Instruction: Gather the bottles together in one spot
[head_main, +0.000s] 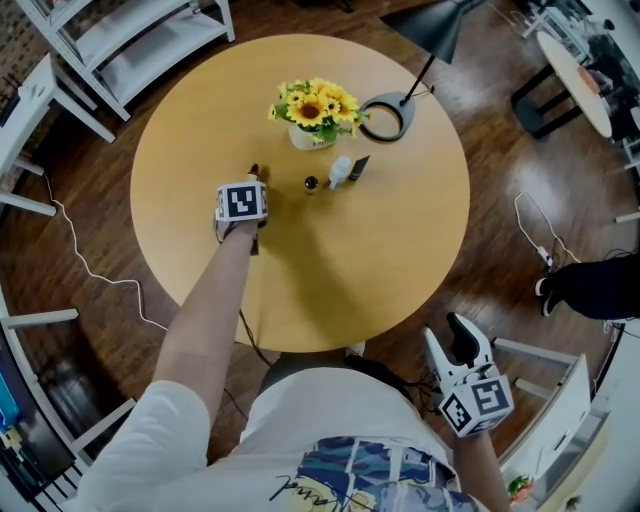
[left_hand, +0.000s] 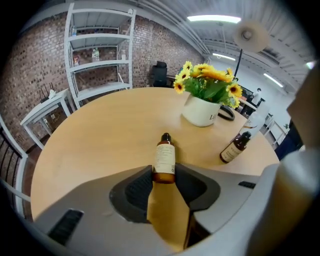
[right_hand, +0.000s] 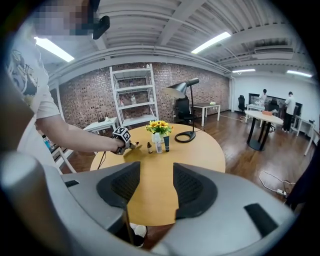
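1. My left arm (head_main: 215, 300) reaches straight out from my shoulder over the round table (head_main: 400, 250). The forearm is bare, and the wrist is tipped so the claw points steeply down at the wood.
2. My left claw (left_hand: 164, 176) is pinching an amber bottle (left_hand: 164, 159). Both dark pads press on its lower end, and its black cap points away from me towards the far side of the table.
3. That bottle sits left of the table's middle, near the other containers but apart from them.
4. Just to the right stands a small brown bottle (head_main: 311, 184). Beside it are a white bottle (head_main: 341, 172) and a dark tube (head_main: 358, 167), the three close together in a short row.
5. Right behind that row is a white vase (head_main: 305, 138) of sunflowers (head_main: 316, 104). The ring-shaped foot of a black lamp (head_main: 385, 117) lies to its right.
6. My right claw (right_hand: 156, 182) hangs low at my right side, off the table's near edge and over the floor. It is tilted moderately downward and faces the table.
7. Its jaws stand spread with nothing between the pads; only the tabletop shows through the gap.
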